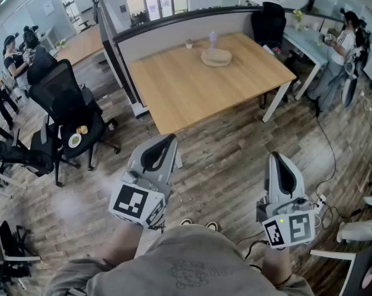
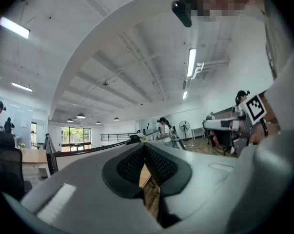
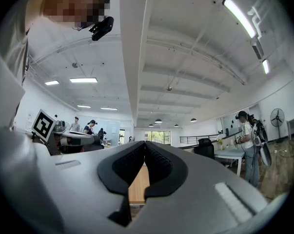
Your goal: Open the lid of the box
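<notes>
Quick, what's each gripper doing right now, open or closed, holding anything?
Left gripper: closed, holding nothing.
Right gripper: closed, holding nothing.

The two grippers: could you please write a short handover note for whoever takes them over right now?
Left gripper: shut, empty, held level, short of the table.
Right gripper: shut, empty, also short of the table.
Job's things: a round tan container, probably the box, sits at the table's far side near the partition. From here I cannot tell how its lid sits.
Done: nothing yet; neither gripper is near it.
Left: walk up to the table, reach the container and open its lid.
</notes>
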Motion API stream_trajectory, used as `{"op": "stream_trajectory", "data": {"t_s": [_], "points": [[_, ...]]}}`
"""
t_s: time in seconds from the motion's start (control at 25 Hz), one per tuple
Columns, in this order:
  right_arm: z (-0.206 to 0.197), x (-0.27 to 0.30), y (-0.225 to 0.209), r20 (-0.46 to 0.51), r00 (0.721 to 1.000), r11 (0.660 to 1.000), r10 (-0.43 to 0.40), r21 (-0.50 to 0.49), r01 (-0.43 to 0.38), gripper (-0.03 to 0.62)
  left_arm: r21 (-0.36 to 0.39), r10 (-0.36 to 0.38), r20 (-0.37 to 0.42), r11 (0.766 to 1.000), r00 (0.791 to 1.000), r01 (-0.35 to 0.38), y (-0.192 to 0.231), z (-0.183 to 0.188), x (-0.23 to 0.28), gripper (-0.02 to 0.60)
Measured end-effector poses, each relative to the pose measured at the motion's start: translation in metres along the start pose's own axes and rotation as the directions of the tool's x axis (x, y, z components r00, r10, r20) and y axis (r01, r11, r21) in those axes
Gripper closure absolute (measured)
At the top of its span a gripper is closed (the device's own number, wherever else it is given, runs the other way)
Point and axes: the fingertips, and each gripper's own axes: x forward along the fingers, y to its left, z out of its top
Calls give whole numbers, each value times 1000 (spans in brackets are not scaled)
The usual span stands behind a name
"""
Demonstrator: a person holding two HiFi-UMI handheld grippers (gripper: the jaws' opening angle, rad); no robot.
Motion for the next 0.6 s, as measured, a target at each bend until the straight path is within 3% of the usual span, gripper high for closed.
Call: {"op": "stream_trajectory", "data": {"t_s": [0.4,0.6], "points": [[-4,-10,-21,-12,1000,1000,2,7,-2,583,23,1,-26,1000,1000,-1,-22,-7,10,580],[-2,-17,-34,7,999,999,49,23,-49,583,29,-38,21,999,999,38,-45,3,14,580]]}}
